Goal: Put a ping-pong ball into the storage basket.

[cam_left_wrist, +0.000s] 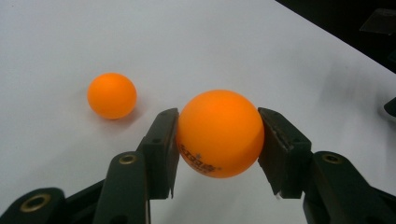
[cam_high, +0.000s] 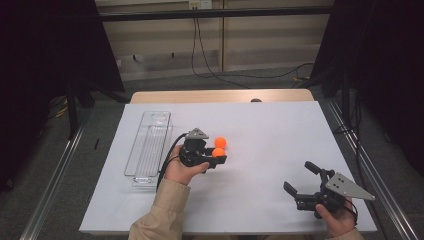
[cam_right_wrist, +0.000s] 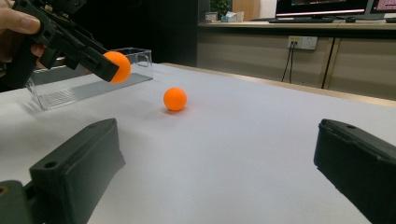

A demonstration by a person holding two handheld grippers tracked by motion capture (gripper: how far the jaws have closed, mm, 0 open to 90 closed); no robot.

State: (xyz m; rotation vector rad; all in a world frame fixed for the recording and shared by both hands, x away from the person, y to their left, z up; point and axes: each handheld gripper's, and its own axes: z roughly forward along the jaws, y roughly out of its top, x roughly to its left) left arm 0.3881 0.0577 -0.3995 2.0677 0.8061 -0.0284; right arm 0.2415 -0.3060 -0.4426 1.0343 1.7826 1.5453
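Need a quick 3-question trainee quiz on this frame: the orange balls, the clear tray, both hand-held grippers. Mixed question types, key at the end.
1. True or false: the left hand-held gripper is shut on an orange ball and holds it clear of the table.
2. Where does the second orange ball lie?
A. in the clear tray
B. on the white table surface
C. between the right jaws
3. Fill in: the right hand-held gripper has its jaws ____ with nothing between them.

Key
1. True; the right gripper view shows the held ball above the surface.
2. B; it sits loose on the table, apart from the tray.
3. Open.
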